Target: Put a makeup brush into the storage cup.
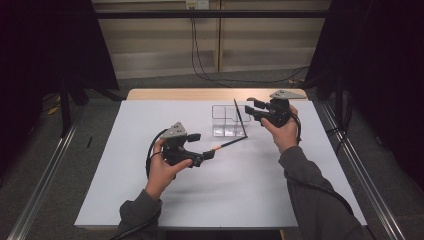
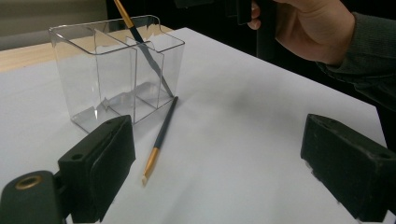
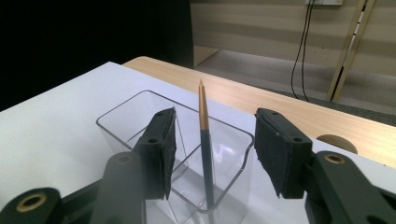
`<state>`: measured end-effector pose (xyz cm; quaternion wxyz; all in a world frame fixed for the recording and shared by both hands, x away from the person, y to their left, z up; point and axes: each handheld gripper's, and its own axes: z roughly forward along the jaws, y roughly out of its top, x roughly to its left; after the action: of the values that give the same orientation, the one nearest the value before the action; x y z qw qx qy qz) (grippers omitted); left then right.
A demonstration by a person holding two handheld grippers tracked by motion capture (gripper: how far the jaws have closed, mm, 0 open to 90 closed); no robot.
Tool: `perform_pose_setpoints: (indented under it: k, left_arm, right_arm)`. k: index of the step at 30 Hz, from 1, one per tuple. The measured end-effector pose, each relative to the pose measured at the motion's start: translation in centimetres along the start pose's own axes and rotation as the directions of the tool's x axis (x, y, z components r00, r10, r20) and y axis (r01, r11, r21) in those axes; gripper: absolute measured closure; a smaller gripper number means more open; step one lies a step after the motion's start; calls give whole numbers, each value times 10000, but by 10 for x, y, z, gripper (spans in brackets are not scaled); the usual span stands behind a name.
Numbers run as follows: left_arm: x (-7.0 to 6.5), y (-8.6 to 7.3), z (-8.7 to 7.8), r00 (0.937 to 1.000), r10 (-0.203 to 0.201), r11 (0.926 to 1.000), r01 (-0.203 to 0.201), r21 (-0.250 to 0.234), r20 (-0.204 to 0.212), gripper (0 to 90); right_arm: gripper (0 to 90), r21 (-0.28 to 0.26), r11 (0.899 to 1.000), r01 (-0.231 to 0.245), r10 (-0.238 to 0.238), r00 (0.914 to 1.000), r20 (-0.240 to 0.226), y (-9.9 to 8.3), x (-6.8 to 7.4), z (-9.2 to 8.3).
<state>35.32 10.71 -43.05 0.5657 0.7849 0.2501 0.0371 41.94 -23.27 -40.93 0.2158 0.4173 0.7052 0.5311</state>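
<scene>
A clear divided holder (image 1: 227, 120) stands on the white table (image 1: 150, 200), toward its far side. One pencil (image 3: 204, 144) stands in the holder's compartment nearest the right gripper (image 1: 255, 111), its long axis close to upright and leaning against the rim, gold end up. That gripper's jaws stand apart on either side of the shaft without touching it. A second pencil (image 2: 160, 137) lies flat on the table just in front of the holder, its dark end apparently touching the base and its gold end pointing toward the left gripper (image 1: 204, 147). The left gripper's jaws are wide and hold nothing.
</scene>
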Motion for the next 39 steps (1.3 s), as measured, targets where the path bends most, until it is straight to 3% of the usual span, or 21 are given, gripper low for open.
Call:
perform_pose_setpoints:
  k: [16, 20, 39]
  left_arm:
    - [0, 1, 3, 10000, 16, 10000, -16, 58, -41, 99]
    - [0, 0, 3, 10000, -30, 10000, 30, 12, -9, 99]
    - [-2, 1, 3, 10000, 81, 10000, -81, 53, -44, 99]
  right_arm:
    - [277, -191, 9997, -121, 117, 9997, -221, 0, 0, -8]
    - [225, -242, 9997, -70, 58, 9988, -490, -2, 2, -9]
    - [167, -361, 9993, -26, -11, 9949, -1009, -4, 12, -10]
